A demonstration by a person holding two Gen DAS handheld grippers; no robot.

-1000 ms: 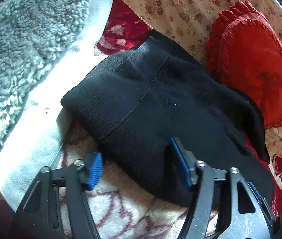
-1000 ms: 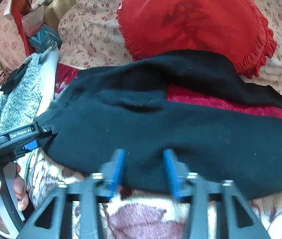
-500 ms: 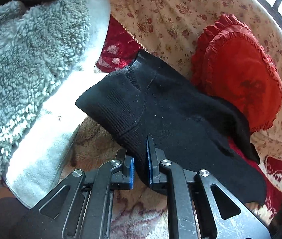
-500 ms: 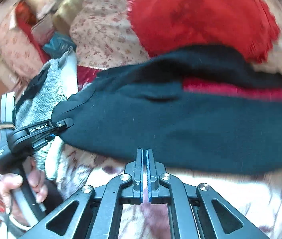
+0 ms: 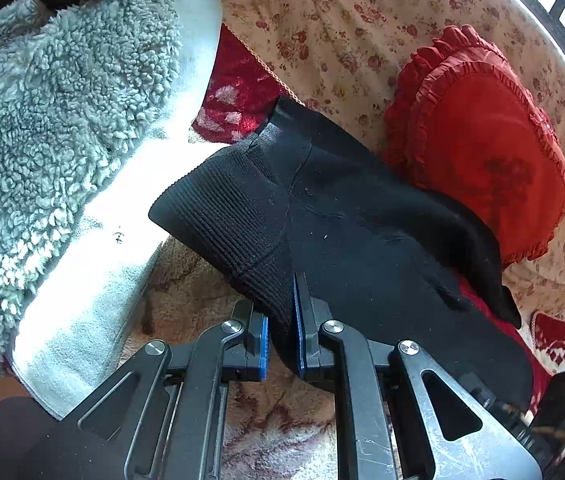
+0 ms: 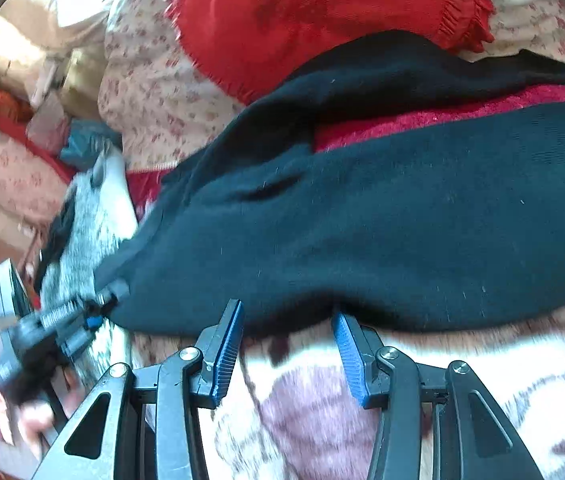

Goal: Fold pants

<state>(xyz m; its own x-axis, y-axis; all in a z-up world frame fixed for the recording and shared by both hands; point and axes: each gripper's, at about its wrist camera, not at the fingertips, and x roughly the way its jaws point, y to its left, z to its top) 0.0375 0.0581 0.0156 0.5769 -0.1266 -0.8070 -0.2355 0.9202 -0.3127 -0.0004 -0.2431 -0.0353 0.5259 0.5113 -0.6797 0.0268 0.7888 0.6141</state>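
The left tool (image 5: 281, 338) clamps the ribbed waistband edge of the black pants (image 5: 362, 240) between its blue pads (fabric bunched in the gap). A grey fleece blanket (image 5: 50, 120) lies left, a red heart cushion (image 5: 482, 152) right

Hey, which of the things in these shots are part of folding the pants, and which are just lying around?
Job:
- pants
- left gripper, shut on the waistband
- right gripper, open at the near edge

Lying about:
- red cushion
- fleece
- floral cover
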